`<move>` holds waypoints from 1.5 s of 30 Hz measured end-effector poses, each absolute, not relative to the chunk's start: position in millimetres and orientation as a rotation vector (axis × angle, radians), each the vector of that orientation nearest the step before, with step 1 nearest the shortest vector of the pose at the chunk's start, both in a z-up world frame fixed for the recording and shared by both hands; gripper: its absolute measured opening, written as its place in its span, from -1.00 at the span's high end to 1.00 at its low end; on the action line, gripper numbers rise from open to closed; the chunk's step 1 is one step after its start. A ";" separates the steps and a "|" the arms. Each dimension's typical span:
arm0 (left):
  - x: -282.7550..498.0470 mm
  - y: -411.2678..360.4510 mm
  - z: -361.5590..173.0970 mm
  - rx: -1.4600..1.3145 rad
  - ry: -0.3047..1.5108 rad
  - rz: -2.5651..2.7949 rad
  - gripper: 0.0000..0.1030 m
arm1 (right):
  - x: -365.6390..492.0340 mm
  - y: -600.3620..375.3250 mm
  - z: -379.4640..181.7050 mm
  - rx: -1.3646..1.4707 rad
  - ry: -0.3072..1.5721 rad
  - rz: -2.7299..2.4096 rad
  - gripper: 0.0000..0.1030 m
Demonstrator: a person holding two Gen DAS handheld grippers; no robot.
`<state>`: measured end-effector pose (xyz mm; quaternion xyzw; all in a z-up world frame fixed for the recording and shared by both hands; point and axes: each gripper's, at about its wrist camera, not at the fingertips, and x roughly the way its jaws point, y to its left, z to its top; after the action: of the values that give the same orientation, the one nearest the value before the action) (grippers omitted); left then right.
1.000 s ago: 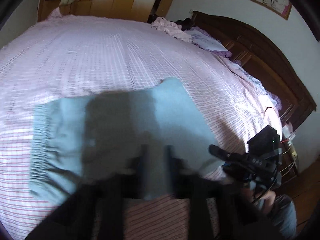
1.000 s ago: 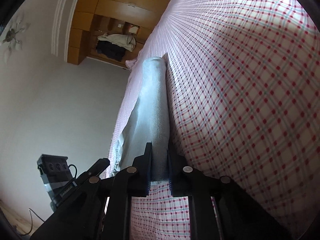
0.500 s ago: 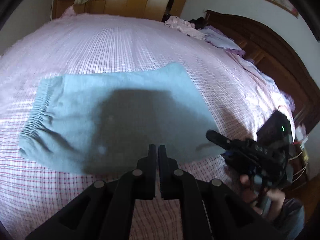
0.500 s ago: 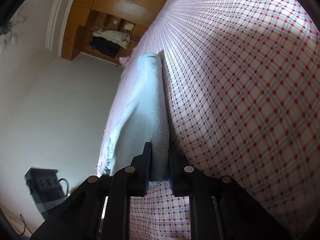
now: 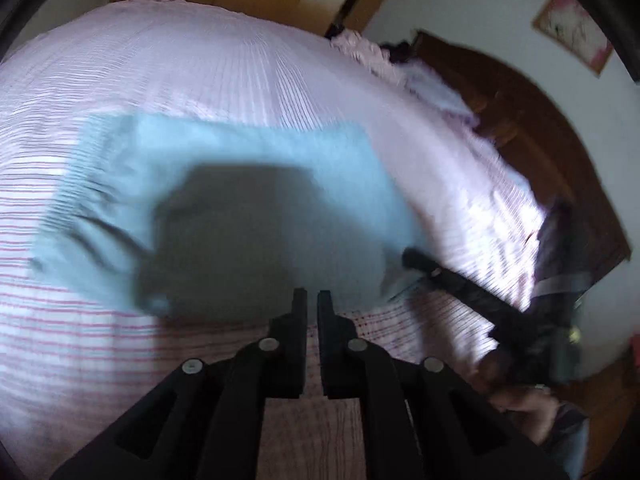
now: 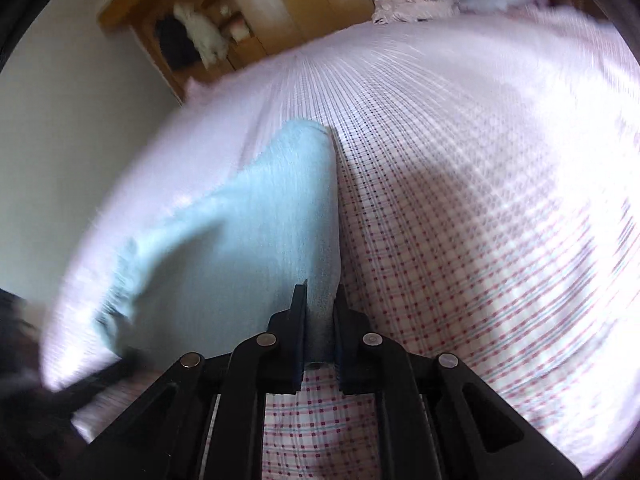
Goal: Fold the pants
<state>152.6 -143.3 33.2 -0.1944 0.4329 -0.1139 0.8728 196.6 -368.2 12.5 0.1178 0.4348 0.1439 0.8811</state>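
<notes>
**Pants folded on bed, right tool gripping**

While the pants [image 5: 248, 200] lie folded on the bed [image 5: 200, 68], my left tool [image 5: 312, 300] hangs closed and empty at their near edge. My right tool [image 6: 320, 300] pinches their fold.

Both wrist cameras look steeply down and forward along their own fingers, close over the bed [image 5: 248, 80]. The left view faces the pants [image 5: 248, 184] broadside; the right looks along their edge. Both share pants, bed and the far wardrobe [image 6: 280, 4].
</notes>
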 end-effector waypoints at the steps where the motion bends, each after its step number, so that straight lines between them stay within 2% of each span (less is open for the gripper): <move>1: 144.6 -126.4 45.1 -0.427 0.885 -0.240 0.94 | 197.5 -360.6 18.1 0.184 0.908 0.279 0.94; 4: 120.7 -83.1 77.7 -0.446 0.832 -0.231 0.91 | 198.0 -339.3 34.0 0.023 0.907 0.227 0.94; 6: 106.9 -62.3 95.6 -0.422 0.795 -0.215 0.77 | 196.2 -324.7 46.8 -0.077 0.881 0.186 0.94; 9: 83.6 -32.1 111.0 -0.350 0.744 -0.148 0.72 | 187.3 -289.5 69.7 -0.296 0.773 0.110 0.95; 15: 70.6 2.5 110.0 -0.376 0.725 -0.089 0.72 | 152.3 -194.2 114.4 -0.629 0.472 0.109 0.95; 20: 67.5 24.3 97.0 -0.452 0.746 -0.061 0.72 | 109.1 -110.6 87.3 -0.885 0.302 0.229 0.95; 22: 65.1 33.9 88.7 -0.456 0.766 -0.024 0.83 | 103.6 -92.8 69.1 -0.867 0.311 0.302 0.95; 24: 56.6 42.9 77.8 -0.441 0.784 0.015 0.82 | 105.3 -82.5 48.1 -0.836 0.360 0.358 0.95; 27: 41.6 63.1 62.5 -0.455 0.797 0.032 0.80 | 96.3 -78.5 23.2 -0.854 0.327 0.422 0.96; 34: 25.5 94.2 34.4 -0.554 0.846 0.081 0.80 | 72.6 -96.0 41.7 -0.750 0.163 0.444 0.96; 39: 29.3 87.9 28.8 -0.540 0.862 0.066 0.79 | 83.2 -81.6 21.4 -0.800 0.230 0.510 0.96; 45: 28.9 76.1 28.9 -0.533 0.883 0.049 0.79 | 55.3 -70.8 23.0 -0.784 0.178 0.535 0.96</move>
<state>28.9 76.1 28.9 -0.2550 0.4221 0.0236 0.8696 55.3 -70.8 23.0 -0.3768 0.0857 0.2572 0.8857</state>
